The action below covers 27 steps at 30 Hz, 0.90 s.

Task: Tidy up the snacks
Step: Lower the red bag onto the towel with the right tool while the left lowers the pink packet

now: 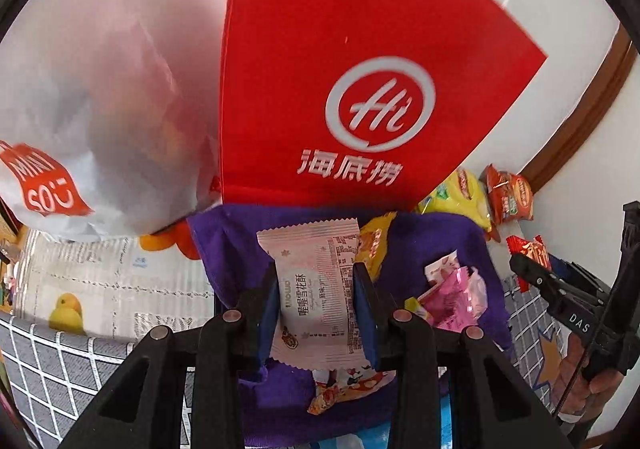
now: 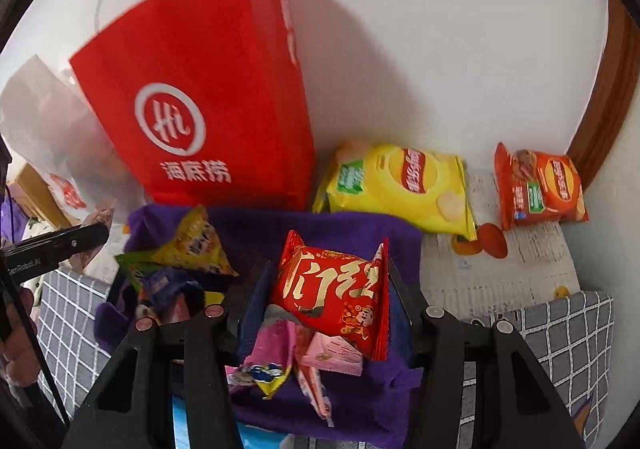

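My left gripper (image 1: 316, 289) is shut on a pale pink snack packet (image 1: 316, 289), held above a purple cloth (image 1: 232, 249) strewn with small snacks. My right gripper (image 2: 328, 289) is shut on a red snack packet (image 2: 332, 289) with gold characters, above the same purple cloth (image 2: 256, 233). The red packet and right gripper also show at the right of the left wrist view (image 1: 532, 253). A tall red paper bag (image 1: 352, 69) (image 2: 200, 97) stands just behind the cloth. A white paper bag (image 1: 100, 109) (image 2: 40, 117) stands to its left.
A yellow chip bag (image 2: 400, 185) and an orange chip bag (image 2: 540, 189) lie by the white wall to the right of the red bag. Small wrapped snacks (image 2: 188, 245) (image 1: 456, 293) lie on the cloth. A grey checked cover (image 2: 568, 333) borders the patterned mat.
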{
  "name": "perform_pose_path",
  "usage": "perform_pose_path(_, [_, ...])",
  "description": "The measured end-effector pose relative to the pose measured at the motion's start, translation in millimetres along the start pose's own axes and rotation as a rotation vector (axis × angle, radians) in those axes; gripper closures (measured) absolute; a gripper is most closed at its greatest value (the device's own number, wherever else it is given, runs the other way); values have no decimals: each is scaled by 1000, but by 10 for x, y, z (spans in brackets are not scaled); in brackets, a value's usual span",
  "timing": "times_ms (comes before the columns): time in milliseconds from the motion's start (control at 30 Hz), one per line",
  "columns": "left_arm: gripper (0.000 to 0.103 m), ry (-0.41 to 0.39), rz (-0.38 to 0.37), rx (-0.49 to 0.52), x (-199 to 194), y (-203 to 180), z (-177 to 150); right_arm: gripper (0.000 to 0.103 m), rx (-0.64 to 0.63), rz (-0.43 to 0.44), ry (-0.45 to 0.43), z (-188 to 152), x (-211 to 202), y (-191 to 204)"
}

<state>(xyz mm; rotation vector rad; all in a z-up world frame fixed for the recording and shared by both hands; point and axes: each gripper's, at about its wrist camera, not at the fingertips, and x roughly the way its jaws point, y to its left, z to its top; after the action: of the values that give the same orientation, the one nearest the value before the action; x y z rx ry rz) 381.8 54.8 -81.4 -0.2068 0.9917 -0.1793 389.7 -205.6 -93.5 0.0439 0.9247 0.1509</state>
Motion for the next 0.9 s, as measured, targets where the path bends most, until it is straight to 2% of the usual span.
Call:
perform_pose_path(633, [70,98,-6,62,351,-239,-110,49,69,7,106,-112,460,-95])
perform_pose_path(900, [70,126,3,72,417,-261,-111,48,37,-2,114,-159,516,19])
